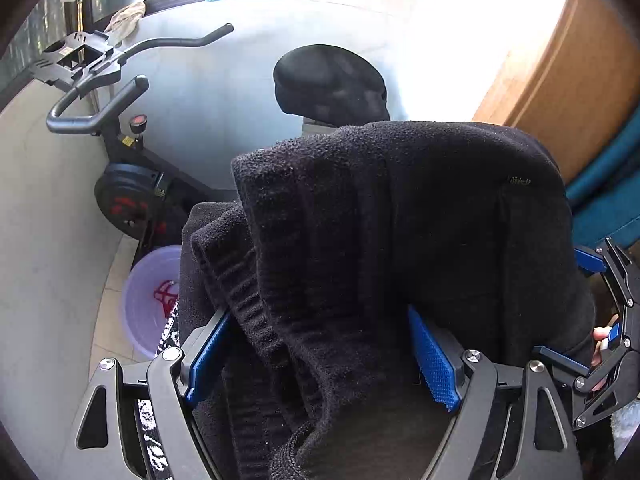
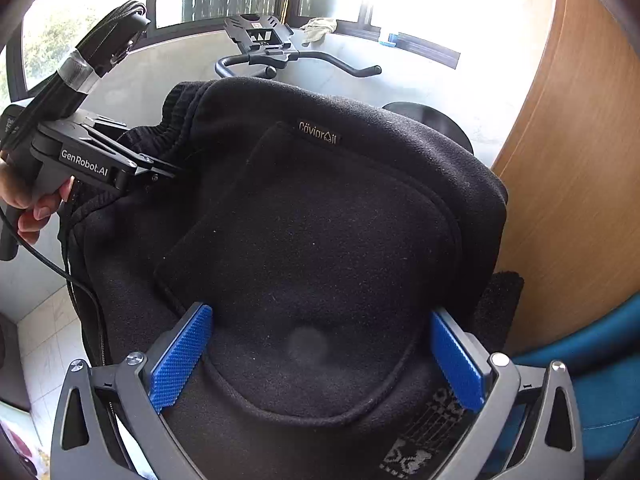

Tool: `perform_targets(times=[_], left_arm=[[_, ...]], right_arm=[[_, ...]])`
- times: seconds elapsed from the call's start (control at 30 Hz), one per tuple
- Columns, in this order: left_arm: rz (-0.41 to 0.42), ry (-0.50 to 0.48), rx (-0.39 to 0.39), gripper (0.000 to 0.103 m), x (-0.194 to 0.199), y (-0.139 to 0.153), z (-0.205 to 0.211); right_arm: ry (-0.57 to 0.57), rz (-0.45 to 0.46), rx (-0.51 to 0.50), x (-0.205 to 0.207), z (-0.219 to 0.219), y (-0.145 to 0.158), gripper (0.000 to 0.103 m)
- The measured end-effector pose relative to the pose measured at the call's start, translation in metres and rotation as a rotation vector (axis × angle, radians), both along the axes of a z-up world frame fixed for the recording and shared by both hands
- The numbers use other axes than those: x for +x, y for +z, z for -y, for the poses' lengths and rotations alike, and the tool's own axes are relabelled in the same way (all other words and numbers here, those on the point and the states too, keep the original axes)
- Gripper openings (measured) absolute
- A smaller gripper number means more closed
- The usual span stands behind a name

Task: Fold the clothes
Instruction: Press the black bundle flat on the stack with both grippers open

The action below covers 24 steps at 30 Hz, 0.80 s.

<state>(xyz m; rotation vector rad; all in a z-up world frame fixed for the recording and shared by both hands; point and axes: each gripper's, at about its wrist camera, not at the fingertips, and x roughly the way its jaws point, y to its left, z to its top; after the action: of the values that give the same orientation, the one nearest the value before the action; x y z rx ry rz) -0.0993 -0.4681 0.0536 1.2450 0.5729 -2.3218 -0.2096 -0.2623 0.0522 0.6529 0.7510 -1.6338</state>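
We find a black fleece garment (image 2: 320,220) piled in a heap in front of both grippers, filling the middle of both wrist views. Its ribbed hem (image 1: 244,292) hangs in folds on the left side of the left view. A patch pocket (image 2: 304,264) with a small brand label (image 2: 318,133) faces up in the right view.

The left gripper (image 1: 316,356) stands with its blue pads (image 1: 434,360) spread; a fold of the fleece lies between them, and we cannot tell whether the pads press on it. The right gripper (image 2: 320,356) has its pads (image 2: 180,360) spread wide over the pocket area, the cloth lying between and under them without being pinched. A hand (image 2: 28,204) holding the left gripper's handle shows at the left of the right view.

Beyond the garment we note an exercise bike (image 1: 120,128) against a pale wall, a lilac bucket (image 1: 148,300) on the floor beside it, a wooden panel (image 2: 572,160) at the right, and a teal surface (image 2: 592,380) near the right edge.
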Motion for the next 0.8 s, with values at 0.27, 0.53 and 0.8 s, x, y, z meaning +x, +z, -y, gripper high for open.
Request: perform_targets(times=[0.27,0.53,0.8], left_arm=[[-0.007,0.038,0.025,0.084,0.001,0.010,0.001],[-0.051,0.061,0.018,0.084,0.026,0.032,-0.017],[-0.050,0.076,-0.107,0.084,0.055,0.049,-0.058]], right_arm=[[-0.028,0.061,-0.044,-0.011,-0.006,0.025,0.103],[-0.188,0.171,-0.164,-0.021,-0.052,0.070,0.103],[-0.339,0.313,-0.139,-0.010,-0.095,0.047,0.103]])
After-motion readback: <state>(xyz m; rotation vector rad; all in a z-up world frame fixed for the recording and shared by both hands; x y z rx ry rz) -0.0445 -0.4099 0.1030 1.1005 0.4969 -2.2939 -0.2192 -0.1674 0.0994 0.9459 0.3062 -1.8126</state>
